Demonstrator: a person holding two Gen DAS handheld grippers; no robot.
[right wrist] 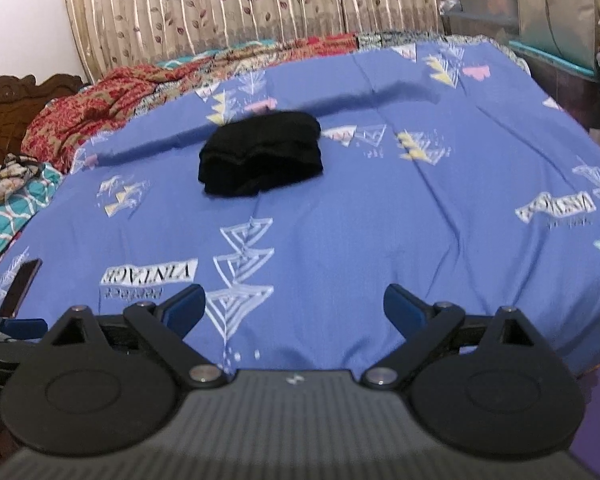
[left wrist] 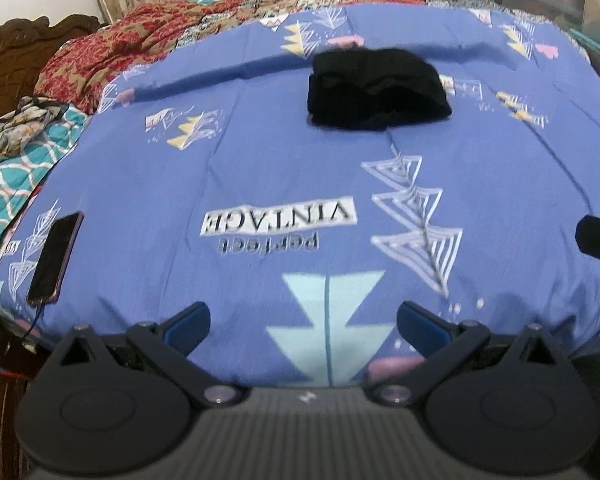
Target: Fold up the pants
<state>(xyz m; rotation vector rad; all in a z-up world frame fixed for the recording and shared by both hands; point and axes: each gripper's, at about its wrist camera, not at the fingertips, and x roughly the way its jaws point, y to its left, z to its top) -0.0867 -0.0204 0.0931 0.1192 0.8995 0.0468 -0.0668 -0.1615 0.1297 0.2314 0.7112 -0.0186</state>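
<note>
Left wrist view: left gripper [left wrist: 303, 326] fingers spread, nothing between them. Pants [left wrist: 378, 88] lie as a folded black bundle at 12 o'clock on the blue bedspread [left wrist: 260, 160], well apart from both grippers. Phone [left wrist: 55, 258] at 9 o'clock near the bed edge, cable attached. Red quilt [left wrist: 100, 52] at 10 o'clock. Right gripper [right wrist: 294, 307] likewise spread and empty; bedspread between it and the pants bare.

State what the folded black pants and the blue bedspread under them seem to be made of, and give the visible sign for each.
Black pants: probably a soft knit or fleece; matte, no sheen, thick rounded folds. Blur leaves the weave unclear.
Blue bedspread: likely woven cotton or a blend; matte, printed with triangles and lettering, with shallow creases.
</note>
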